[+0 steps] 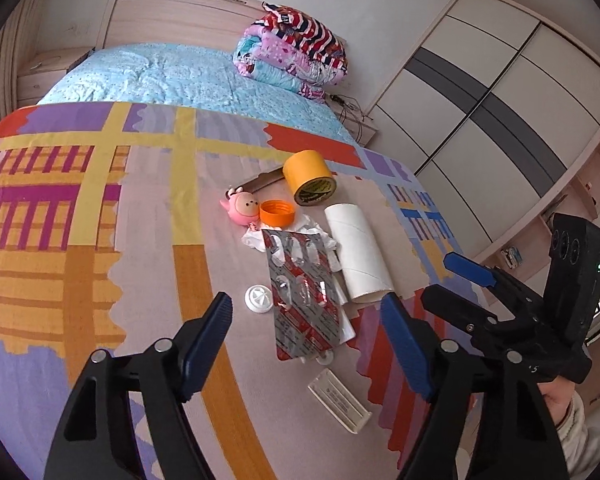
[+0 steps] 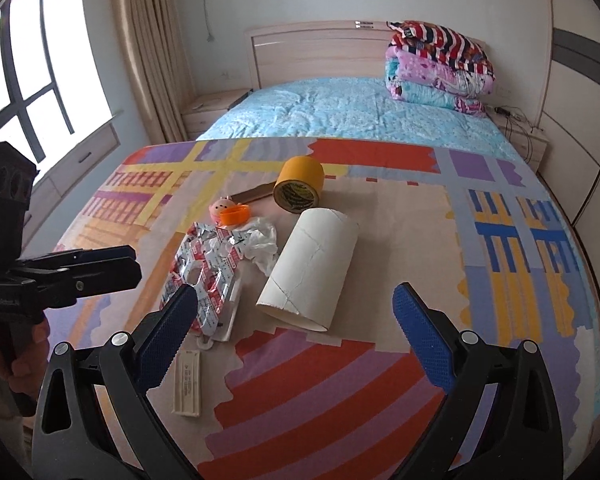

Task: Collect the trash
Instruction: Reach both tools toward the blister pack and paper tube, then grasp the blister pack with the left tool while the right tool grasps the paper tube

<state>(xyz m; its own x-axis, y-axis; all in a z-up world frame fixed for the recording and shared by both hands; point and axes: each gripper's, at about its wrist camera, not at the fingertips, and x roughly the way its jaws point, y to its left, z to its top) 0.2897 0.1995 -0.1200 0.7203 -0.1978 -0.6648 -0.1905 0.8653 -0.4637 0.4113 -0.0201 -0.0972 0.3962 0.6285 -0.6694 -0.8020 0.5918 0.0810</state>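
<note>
1. Colourful patterned blanket (image 2: 380,380) covers the near part of the bed, and a small heap of trash lies on it
2. White cardboard tube (image 2: 312,268) lies on its side; just behind it stands a yellow tape roll (image 2: 300,188), also on its side
3. Left of the tube is a silver and red blister pack (image 2: 204,264), partly over a crumpled white wrapper (image 2: 260,244)
4. An orange cap (image 1: 277,212) touches a pink toy (image 1: 240,208) behind the pack, and a small white cap (image 1: 259,299) sits just beside the pack
5. A flat cream plastic strip (image 2: 188,384) lies nearest to the cameras
6. The left gripper (image 1: 306,336) hangs above the pack, its jaws apart and empty
7. The right gripper (image 2: 296,336) hangs above the near end of the tube, its jaws wide with nothing pressed between them
8. Folded quilts (image 2: 440,68) are stacked far back by the headboard
</note>
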